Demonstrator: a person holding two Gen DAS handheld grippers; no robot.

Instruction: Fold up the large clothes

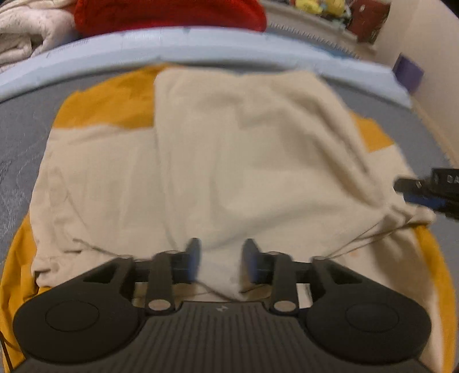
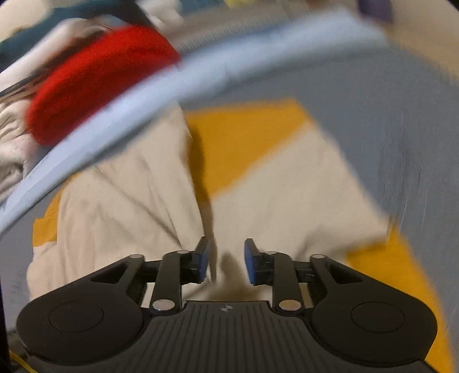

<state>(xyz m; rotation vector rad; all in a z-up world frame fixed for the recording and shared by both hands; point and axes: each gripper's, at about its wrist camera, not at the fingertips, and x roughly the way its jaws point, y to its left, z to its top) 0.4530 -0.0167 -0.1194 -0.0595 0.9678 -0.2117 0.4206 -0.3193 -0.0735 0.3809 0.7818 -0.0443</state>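
Note:
A large cream and mustard-yellow garment [image 1: 243,143] lies spread on a grey surface [image 1: 23,129], with one cream part folded over its middle. My left gripper [image 1: 222,252] hovers at the garment's near edge, jaws apart, with cream cloth lying loose between and below the fingers. The right gripper shows at the right edge of the left wrist view [image 1: 401,183], by a bunched corner of the cloth. In the right wrist view, which is blurred, the right gripper [image 2: 226,252] stands open over the garment [image 2: 129,186], and a fold edge runs up between its fingers.
A pale blue border [image 1: 172,48] rims the far side of the grey surface. Behind it lie a red bundle [image 1: 166,14] and a white fluffy cloth [image 1: 25,31]. A purple object [image 1: 407,71] sits at the far right near the wall.

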